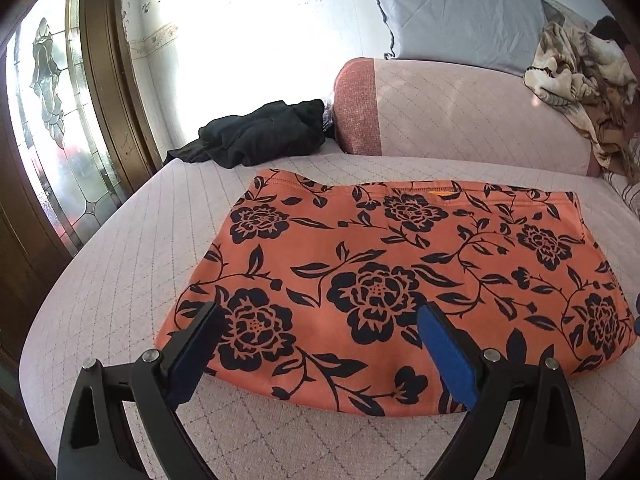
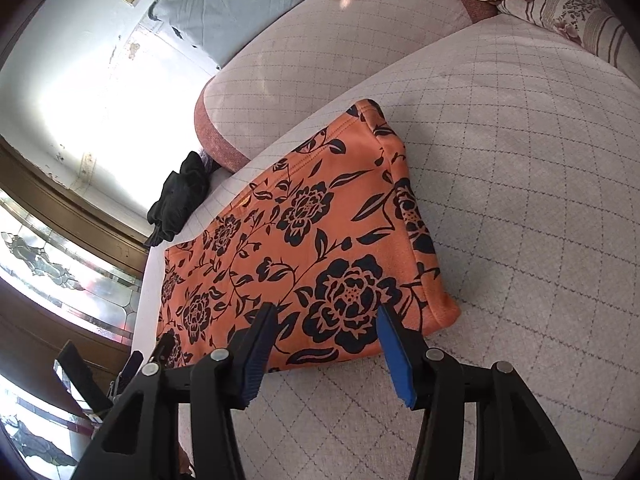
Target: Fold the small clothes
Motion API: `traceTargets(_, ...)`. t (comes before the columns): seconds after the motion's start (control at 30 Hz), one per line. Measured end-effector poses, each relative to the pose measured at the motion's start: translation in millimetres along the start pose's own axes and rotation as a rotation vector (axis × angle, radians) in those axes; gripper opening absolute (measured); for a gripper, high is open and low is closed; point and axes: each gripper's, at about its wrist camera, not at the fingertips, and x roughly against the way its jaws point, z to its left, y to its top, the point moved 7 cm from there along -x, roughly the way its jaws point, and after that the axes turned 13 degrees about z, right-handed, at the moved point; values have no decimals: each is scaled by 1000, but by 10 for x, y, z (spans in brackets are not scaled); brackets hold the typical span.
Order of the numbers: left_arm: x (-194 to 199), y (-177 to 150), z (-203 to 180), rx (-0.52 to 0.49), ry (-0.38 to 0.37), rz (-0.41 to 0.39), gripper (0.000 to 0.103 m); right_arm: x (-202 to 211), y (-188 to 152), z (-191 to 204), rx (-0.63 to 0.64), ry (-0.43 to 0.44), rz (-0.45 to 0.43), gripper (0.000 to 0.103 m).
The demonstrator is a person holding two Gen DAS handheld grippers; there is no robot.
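An orange garment with black flowers [image 1: 400, 260] lies flat, folded into a wide rectangle, on the pink quilted bed cover [image 1: 120, 248]. My left gripper [image 1: 318, 309] hovers open over the near left edge of the garment, its blue pads wide apart and gripping nothing. In the right wrist view the same garment [image 2: 312, 232] runs away to the left. My right gripper [image 2: 326, 309] is open above the garment's near right corner. Its jaws are narrowing slightly, with cloth below them but not pinched.
A crumpled black garment [image 1: 264, 132] lies at the bed's far left edge. Behind it are a pink bolster [image 1: 460, 112], a grey pillow [image 1: 460, 12] and a floral blanket [image 1: 580, 76]. A wooden door with patterned glass [image 1: 52, 120] stands to the left.
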Motion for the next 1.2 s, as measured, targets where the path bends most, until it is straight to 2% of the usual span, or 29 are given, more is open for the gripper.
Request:
traceTargets(0.17,47,79,142,53,-9,-6,97,-148,18,116,17,-5,4,54)
traceTargets(0.37,-45,58,353,153,-51,54,97,-249,9,283,75,-40,-9,54)
traceTargets(0.57,-202,-12,478,188,6,114,97,-266,22,282,91,-75,-28,55)
traceTargets(0.93,-247,-78,552,185,51,135,97,-360,14,223,69,-78,1,55)
traceTargets(1.0,-351,-119,543,168,42,184,97,-433,0,195,62,-81,30,55)
traceTargets(1.1,-710,-301,479,123,26,353,97,-632,-49,88,30,-100,107,56)
traceTargets(1.2,-783,-314,535,138,-15,363,103,-640,-65,135,71,-121,102,60)
